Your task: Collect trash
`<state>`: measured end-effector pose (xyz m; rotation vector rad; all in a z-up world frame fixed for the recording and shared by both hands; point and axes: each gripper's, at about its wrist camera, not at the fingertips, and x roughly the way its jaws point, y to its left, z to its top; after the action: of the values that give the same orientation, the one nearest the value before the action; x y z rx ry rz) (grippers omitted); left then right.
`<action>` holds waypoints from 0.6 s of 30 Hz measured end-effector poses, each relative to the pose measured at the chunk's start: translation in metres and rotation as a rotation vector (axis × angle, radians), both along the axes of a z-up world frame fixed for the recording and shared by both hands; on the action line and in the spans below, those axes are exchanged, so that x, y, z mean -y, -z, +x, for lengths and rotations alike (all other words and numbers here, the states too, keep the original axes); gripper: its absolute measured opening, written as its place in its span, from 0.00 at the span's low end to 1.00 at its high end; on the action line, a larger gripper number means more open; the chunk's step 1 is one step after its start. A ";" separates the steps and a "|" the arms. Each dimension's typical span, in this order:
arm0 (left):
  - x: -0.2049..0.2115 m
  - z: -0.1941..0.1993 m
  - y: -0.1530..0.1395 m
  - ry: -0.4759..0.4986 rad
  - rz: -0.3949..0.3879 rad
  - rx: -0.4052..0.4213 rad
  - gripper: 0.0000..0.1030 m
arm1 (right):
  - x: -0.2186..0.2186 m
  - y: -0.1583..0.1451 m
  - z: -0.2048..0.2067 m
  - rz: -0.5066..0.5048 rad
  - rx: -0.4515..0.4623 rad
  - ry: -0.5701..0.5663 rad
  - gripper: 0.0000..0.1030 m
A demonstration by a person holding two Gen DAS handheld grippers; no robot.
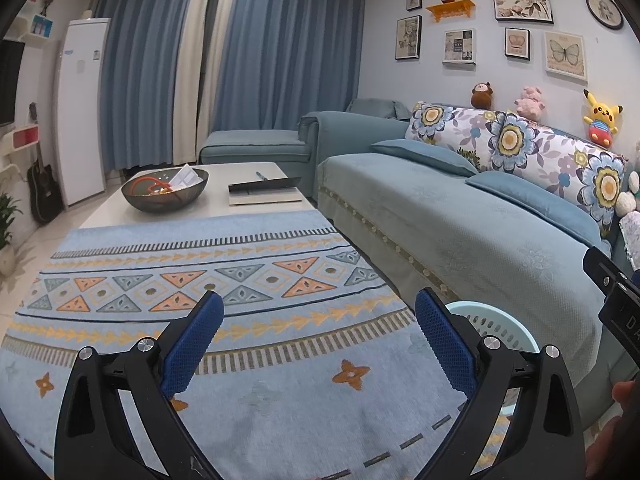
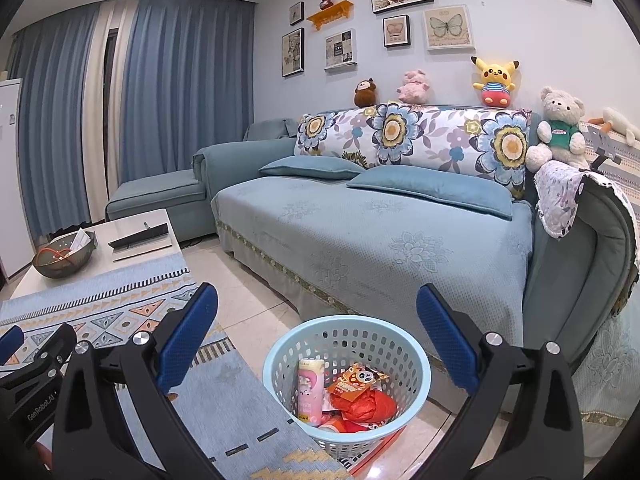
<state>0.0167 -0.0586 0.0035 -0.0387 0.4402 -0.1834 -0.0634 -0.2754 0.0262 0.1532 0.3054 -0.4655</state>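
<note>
Hovering above the patterned cloth (image 1: 240,280) on the coffee table (image 1: 248,176), the left gripper (image 1: 320,336) points across the room toward the curtains. Its blue-padded fingers (image 1: 192,352) stand wide apart, nothing between them, touching nothing.

The right gripper (image 2: 318,332) hangs tilted downward over the pale blue perforated basket (image 2: 280,356), which stands on the tiled floor between the table edge and the sofa (image 2: 360,240). Its jaws are likewise spread wide and empty; no contact with the basket rim.

Trash location: inside the basket, seen in the right wrist view only. Contents: a pink cylindrical container (image 2: 309,394) standing roughly upright against the left wall, an orange snack packet (image 2: 358,382) with a panda face, and crumpled red-orange plastic (image 2: 370,404) beneath it.

The left wrist view shows just a sliver of the basket (image 1: 496,324) behind its right finger, contents hidden. That view gives the clearer look at the dark bowl (image 1: 166,192) and a flat black item on a notebook (image 1: 264,192) at the far end of the table. The left gripper's body (image 2: 32,376) appears at the right wrist view's lower left edge; a fingertip of the person (image 1: 624,392) shows at the left view's right edge.
</note>
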 end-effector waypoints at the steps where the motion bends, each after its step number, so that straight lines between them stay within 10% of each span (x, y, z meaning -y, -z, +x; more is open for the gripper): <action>1: 0.000 -0.001 0.000 -0.001 0.001 0.001 0.91 | 0.000 0.000 0.000 -0.001 0.000 0.001 0.92; 18: 0.007 0.000 0.002 0.024 0.008 -0.010 0.91 | 0.001 0.003 0.001 0.003 -0.002 0.001 0.92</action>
<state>0.0164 -0.0654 0.0010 -0.0261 0.4512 -0.2052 -0.0623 -0.2769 0.0235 0.1556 0.3081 -0.4659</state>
